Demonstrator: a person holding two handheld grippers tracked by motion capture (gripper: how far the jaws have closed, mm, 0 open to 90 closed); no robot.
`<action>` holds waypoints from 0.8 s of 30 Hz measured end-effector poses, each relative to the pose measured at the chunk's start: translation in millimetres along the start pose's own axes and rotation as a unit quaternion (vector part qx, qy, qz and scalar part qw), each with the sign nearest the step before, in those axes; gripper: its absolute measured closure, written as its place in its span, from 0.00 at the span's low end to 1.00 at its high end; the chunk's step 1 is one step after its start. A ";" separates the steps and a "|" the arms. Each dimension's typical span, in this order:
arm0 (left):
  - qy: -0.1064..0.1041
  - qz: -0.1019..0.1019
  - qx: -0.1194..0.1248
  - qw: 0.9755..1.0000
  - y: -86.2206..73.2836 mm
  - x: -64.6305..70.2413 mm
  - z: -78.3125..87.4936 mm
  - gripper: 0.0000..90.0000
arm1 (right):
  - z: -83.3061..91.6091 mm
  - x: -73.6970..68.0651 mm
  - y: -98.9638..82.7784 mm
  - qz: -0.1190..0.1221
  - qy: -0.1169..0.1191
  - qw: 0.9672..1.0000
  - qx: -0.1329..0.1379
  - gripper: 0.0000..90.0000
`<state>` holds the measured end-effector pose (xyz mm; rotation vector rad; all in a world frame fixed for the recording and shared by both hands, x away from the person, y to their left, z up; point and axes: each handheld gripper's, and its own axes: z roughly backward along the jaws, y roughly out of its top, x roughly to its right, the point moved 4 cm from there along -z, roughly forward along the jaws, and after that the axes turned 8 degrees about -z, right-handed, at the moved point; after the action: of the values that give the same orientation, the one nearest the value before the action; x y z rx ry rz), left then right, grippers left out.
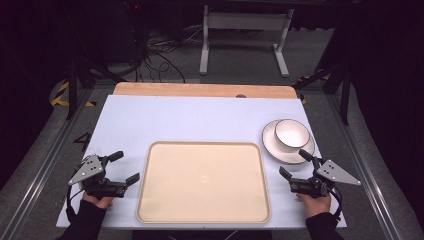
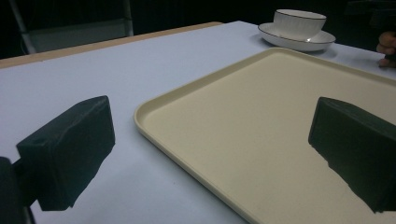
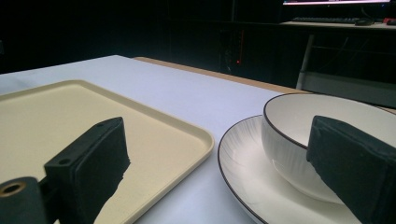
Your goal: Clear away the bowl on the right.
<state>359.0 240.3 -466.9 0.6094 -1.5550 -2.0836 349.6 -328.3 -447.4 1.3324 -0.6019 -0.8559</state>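
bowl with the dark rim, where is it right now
The bowl sits on the white plate at the table's far right in the high view, just past the tray's right corner and ahead of the open right gripper.

The room is dark. Behind the tabletop [image 1: 165, 117] is a grey floor [image 1: 240, 70] with black cables [image 1: 155, 60]. A white metal stand [image 1: 245, 35] stands there too.

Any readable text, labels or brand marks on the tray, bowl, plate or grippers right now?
None can be read. The tray, bowl and plate are plain. A faint mark at the tray's middle is too small to read. The monitor strip in the right gripper view is too blurred to read.
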 end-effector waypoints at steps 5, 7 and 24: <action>-0.001 0.000 -0.002 1.000 0.0 0.5 -0.4 0.01 | 0.4 -0.3 0.0 0.000 0.001 1.000 0.000 0.06; -0.001 0.000 -0.002 1.000 0.0 0.5 -0.2 0.01 | 0.0 -0.1 -0.4 0.000 0.002 1.000 -0.003 0.06; -0.001 -0.001 -0.001 1.000 0.0 0.6 -0.2 0.01 | -1.4 -0.3 -0.1 -0.011 0.011 1.000 -0.011 0.06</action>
<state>358.7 239.7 -467.0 0.6089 -1.5528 -2.0878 350.5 -327.2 -447.7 1.3294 -0.5589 -0.8628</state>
